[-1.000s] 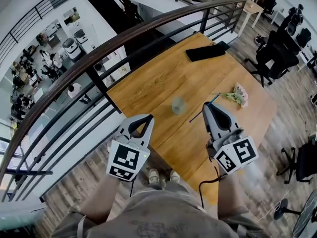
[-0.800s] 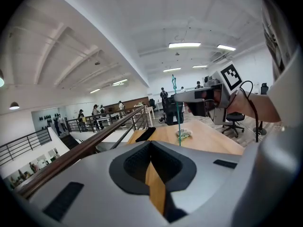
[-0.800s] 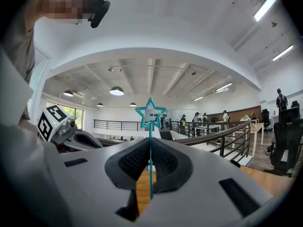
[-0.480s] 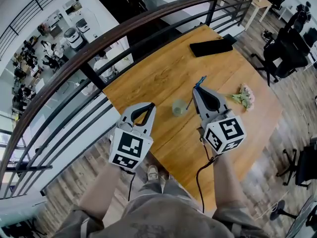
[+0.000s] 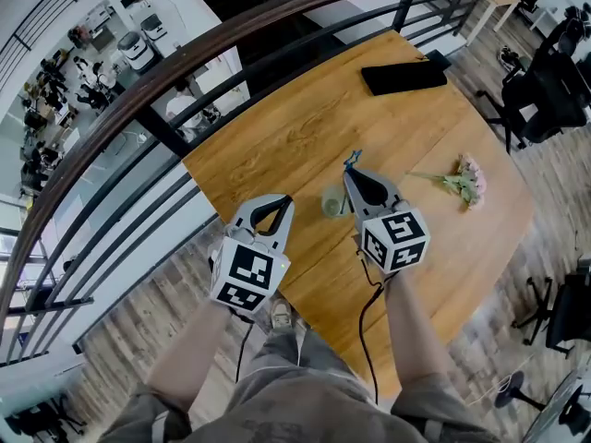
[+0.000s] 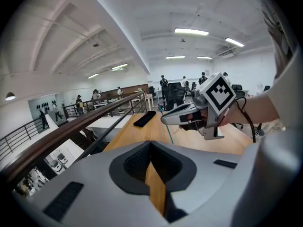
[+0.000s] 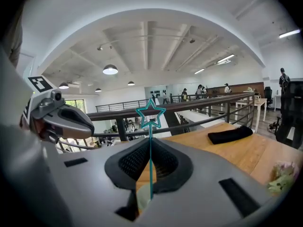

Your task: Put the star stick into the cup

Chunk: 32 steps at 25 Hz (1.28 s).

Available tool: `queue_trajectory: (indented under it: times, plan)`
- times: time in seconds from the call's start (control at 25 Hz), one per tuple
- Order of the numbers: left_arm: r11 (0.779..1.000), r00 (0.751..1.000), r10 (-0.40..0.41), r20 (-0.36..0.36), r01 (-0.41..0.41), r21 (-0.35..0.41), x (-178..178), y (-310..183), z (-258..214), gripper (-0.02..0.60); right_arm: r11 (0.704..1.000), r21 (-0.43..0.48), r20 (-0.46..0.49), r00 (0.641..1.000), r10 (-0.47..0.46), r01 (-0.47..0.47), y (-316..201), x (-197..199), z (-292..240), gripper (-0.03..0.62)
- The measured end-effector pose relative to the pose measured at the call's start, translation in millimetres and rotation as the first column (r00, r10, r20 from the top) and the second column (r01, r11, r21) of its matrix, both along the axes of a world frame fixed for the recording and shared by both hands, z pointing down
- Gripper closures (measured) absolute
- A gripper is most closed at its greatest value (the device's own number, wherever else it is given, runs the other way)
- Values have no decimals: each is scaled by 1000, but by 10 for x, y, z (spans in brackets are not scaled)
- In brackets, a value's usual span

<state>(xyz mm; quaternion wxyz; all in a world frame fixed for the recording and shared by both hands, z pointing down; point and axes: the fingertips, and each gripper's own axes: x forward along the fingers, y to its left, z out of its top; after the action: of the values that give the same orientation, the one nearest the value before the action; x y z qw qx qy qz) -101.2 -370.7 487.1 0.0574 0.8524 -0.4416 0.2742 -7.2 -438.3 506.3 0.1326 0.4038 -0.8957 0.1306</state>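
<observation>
A: Where is the teal star stick?
B: Pinched in the right gripper, just beside the clear cup on the wooden table.
A: And the left gripper?
B: Jaws pressed together, empty.

- The warm-brown wooden tabletop under both tools shows smooth, satin grain.
- The grey plastic shells of the right gripper and the left gripper look matt. The black inner pads are ribbed.
- The thin teal star stick in the right jaws is glossy, see-through plastic.
- The small clear cup beside that tool's tip looks translucent.
- The dark-brown handrail beyond looks polished.
</observation>
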Motion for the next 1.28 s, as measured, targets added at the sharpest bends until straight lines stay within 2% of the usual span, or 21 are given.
queue_trajectory:
  times: [0.24, 0.52, 0.56, 0.64, 0.68, 0.88, 1.0, 1.08, 1.28]
  plan:
    - [998, 1000, -7, 14, 8, -66, 8, 12, 322, 565, 996, -85, -38, 999, -3, 0, -57, 22, 502, 559]
    - [993, 1000, -10, 16, 12, -120, 33, 100, 518, 565, 987, -161, -68, 998, -1, -10, -1, 62, 813, 556]
    - [992, 1000, -11, 13, 13, -125, 38, 105, 537, 565, 985, -170, -76, 997, 2, -15, 5, 80, 842, 535]
    - [991, 1000, -14, 10, 15, -131, 46, 109, 558, 565, 983, -183, -87, 996, 12, -28, 10, 123, 865, 427]
    - [991, 1000, -14, 12, 16, -133, 45, 112, 559, 565, 983, -183, -84, 996, 17, -32, 15, 143, 849, 422]
    - [993, 1000, -16, 23, 18, -116, 45, 131, 470, 565, 990, -139, -59, 998, 12, -20, 83, 216, 574, 431]
    - [996, 999, -20, 24, 22, -92, 51, 156, 339, 565, 996, -86, -55, 998, -1, -4, 160, 249, 311, 478]
    - [997, 999, -22, 24, 23, -68, 58, 170, 226, 565, 998, -62, -19, 1000, -5, 4, 223, 259, 97, 525]
    - [1000, 1000, -12, 15, 12, 8, 82, 218, -157, 565, 1000, 14, 46, 999, -21, 20, 436, 266, -469, 540]
